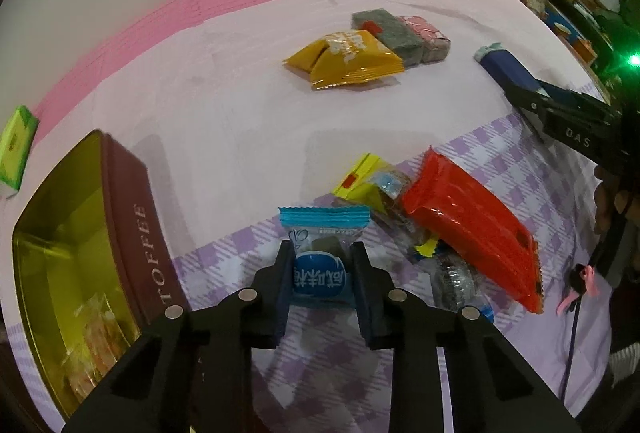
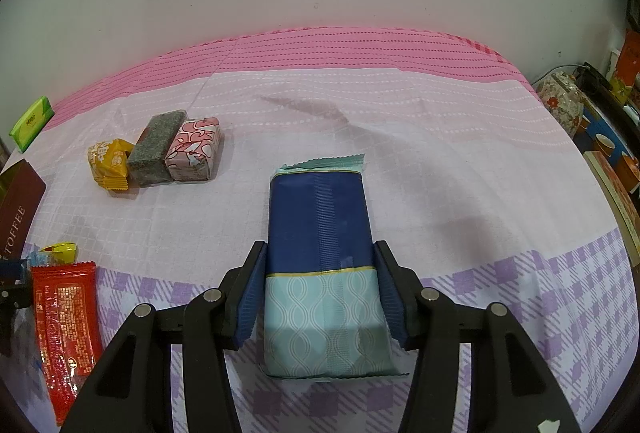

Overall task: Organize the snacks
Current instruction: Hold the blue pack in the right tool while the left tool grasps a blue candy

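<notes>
L tongs point(image 1: 320, 265) clamped on small blue snack sachet point(image 1: 318, 257), pads pressing both sides of its puffed middle, sachet resting on the checked cloth point(image 1: 224, 253) just right of open toffee tin point(image 1: 132, 217). Sachet looks light, crinkly, slippery film w/ something brittle inside, so grip across the body, not the serrated seam; squeeze gently. Tin already has a few wrapped sweets in its near end. Red packet point(image 1: 472, 221), yellow wrapper point(image 1: 364, 177) + clear-wrapped bits piled just right of sachet. Yellow pouch point(image 1: 348, 57), grey bar point(image 1: 384, 29), pink bar point(image 1: 426, 33) in a row farther back.

R wrist view: R tongs point(image 2: 320, 289) straddle the long navy/teal pack point(image 2: 324, 257) lying flat on cloth; pads at its flanks, small gaps visible both sides, so not pinching it. Pack looks bulkier, semi-stiff, smooth wrap; take it across the narrow width near mid-length so it doesn't tip. Red packet at far left.
</notes>
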A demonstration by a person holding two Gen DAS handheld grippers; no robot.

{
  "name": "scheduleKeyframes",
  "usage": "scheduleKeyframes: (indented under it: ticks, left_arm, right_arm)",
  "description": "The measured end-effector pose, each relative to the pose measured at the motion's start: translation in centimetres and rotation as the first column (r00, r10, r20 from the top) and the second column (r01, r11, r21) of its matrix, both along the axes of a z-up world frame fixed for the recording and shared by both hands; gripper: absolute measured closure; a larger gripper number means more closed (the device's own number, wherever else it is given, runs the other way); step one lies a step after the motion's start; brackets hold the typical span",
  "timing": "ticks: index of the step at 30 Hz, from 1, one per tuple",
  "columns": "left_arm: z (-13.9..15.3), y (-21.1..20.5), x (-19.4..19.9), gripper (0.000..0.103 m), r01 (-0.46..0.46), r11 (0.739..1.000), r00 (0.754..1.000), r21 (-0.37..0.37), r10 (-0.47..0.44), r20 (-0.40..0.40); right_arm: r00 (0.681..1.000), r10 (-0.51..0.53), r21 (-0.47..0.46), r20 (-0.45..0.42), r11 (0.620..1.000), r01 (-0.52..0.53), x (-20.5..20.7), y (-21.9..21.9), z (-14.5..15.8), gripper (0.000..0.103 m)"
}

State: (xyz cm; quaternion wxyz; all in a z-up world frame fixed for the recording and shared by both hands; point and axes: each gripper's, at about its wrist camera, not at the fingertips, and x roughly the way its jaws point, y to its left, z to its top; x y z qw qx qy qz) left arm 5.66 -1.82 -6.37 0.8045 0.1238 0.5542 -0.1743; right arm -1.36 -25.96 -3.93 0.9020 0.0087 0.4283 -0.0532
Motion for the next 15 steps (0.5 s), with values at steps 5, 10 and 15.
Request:
scheduleKeyframes:
  ticks: [5,10,15]
  left_arm:
    - [0.5,1.0,-0.2,0.075,-0.038,0.999,0.999,-0.015,0.038,0.0]
    - [1.8,2.0,-0.2,0.076,-0.078,0.997,0.997,-0.027,0.078,0.011]
    - [3.8,3.8,-0.3,0.076,-0.122,0.991,0.991,-0.052,0.124,0.038]
  right_arm:
    - [1.0,0.001,0.0,0.0,1.0,-0.001,0.0,0.0,0.0,0.053]
    - [1.0,0.001,0.0,0.0,1.0,-0.001,0.0,-0.1,0.0,0.053]
    - [1.0,0.001,-0.001,0.0,1.0,-0.001,0.1,-0.1,0.0,0.053]
